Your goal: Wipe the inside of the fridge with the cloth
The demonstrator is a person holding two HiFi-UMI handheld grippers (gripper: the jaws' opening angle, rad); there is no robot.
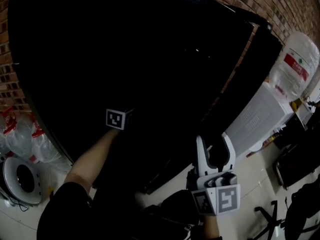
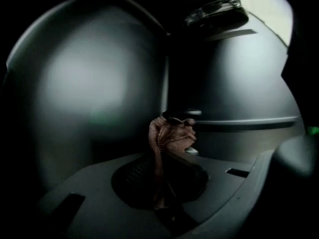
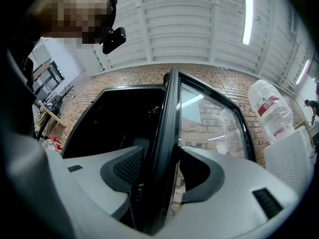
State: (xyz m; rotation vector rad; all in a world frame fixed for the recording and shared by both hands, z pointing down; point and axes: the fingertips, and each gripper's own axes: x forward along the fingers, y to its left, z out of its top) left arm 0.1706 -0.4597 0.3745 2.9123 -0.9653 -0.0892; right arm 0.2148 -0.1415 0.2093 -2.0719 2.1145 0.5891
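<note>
Mid-wipe, my left fingers (image 2: 94,195) clamp the cloth (image 2: 168,134), right fingers (image 3: 239,183) clamp the door (image 3: 168,118); next I sweep the fridge wall (image 2: 84,83).

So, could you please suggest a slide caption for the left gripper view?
Left tongs shut on a bunched reddish cloth inside the dark fridge.

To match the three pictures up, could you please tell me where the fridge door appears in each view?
Head view: the fridge door runs diagonally right of centre, down towards the right gripper.
Left gripper view: not in it; only the dim interior and the cloth.
Right gripper view: edge-on at centre, between that gripper's tongs.
Shared landmark: the water bottle, right of the door in the head and right gripper views.
</note>
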